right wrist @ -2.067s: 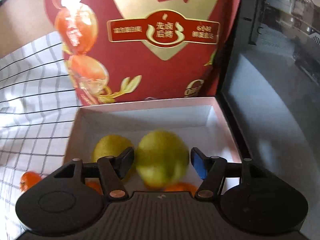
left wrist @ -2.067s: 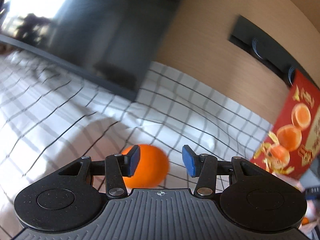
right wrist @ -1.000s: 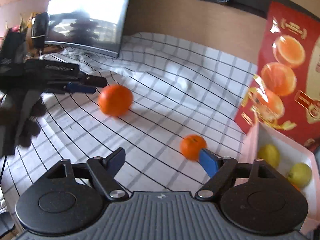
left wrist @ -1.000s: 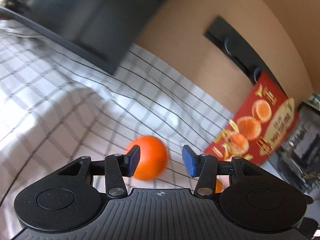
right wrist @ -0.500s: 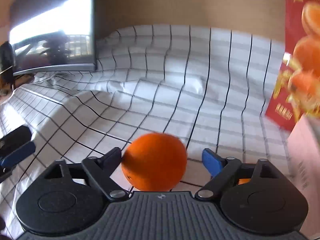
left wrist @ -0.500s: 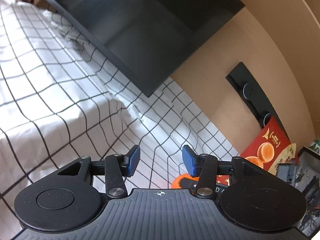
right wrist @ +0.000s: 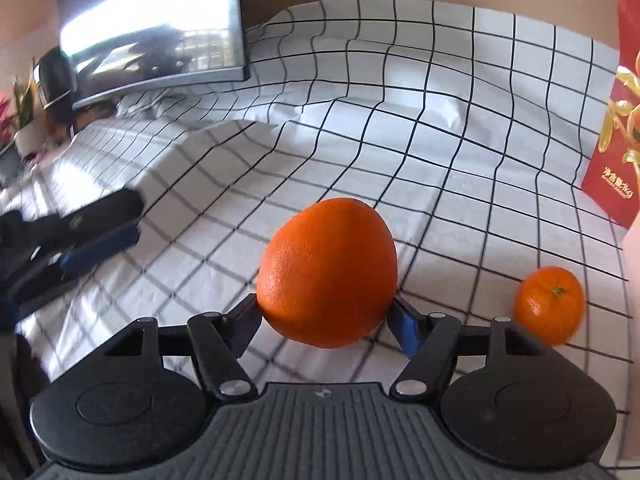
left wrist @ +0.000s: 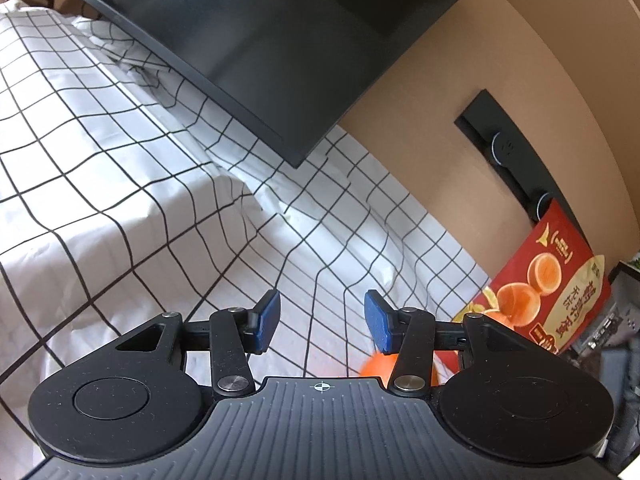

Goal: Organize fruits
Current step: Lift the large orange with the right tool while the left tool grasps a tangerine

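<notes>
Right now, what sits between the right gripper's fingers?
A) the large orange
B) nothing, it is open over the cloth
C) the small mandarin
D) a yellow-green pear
A: in the right wrist view the right gripper is closed on the large orange, both fingers pressed to its sides, while the small mandarin lies apart on the checked cloth.

There are two orange fruits: one big orange [right wrist: 327, 272] and one small mandarin [right wrist: 549, 305]. There are two grippers, the right gripper [right wrist: 325, 316] and the left gripper [left wrist: 321, 322]. There is one red box [left wrist: 544, 276] and one dark screen [left wrist: 256, 36].
</notes>
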{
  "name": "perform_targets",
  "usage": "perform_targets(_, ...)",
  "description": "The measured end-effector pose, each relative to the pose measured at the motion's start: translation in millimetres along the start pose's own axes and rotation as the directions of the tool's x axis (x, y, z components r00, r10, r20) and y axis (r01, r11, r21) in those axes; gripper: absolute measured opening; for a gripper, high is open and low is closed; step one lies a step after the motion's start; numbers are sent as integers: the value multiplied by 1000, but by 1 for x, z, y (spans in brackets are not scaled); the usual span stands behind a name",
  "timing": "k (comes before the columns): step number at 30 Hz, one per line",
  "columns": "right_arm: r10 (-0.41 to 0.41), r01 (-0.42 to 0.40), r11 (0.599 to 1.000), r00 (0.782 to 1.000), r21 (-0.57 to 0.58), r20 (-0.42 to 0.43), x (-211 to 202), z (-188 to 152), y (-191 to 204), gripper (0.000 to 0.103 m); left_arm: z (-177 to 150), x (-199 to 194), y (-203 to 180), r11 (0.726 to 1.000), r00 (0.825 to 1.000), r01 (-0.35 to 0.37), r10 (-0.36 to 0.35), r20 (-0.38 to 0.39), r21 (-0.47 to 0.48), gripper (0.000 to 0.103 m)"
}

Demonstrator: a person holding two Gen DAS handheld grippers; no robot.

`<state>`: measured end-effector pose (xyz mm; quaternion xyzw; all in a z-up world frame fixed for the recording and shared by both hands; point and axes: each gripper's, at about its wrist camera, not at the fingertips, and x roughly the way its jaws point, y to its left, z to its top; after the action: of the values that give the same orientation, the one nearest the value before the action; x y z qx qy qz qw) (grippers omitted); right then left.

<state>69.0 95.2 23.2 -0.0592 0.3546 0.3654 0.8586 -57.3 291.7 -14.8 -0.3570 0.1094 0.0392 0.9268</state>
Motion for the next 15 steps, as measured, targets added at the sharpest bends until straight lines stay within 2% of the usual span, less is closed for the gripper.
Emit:
perform_targets(7, 82, -82, 995, 997, 57, 4, -65, -38, -46, 68, -3, 4, -7, 999, 1000, 8, -6, -25, 45, 51)
perform_targets(15, 21, -25, 994, 999, 104, 37, -142, -105, -100, 67, -13, 4, -30, 984, 999, 31, -24, -44, 177, 51)
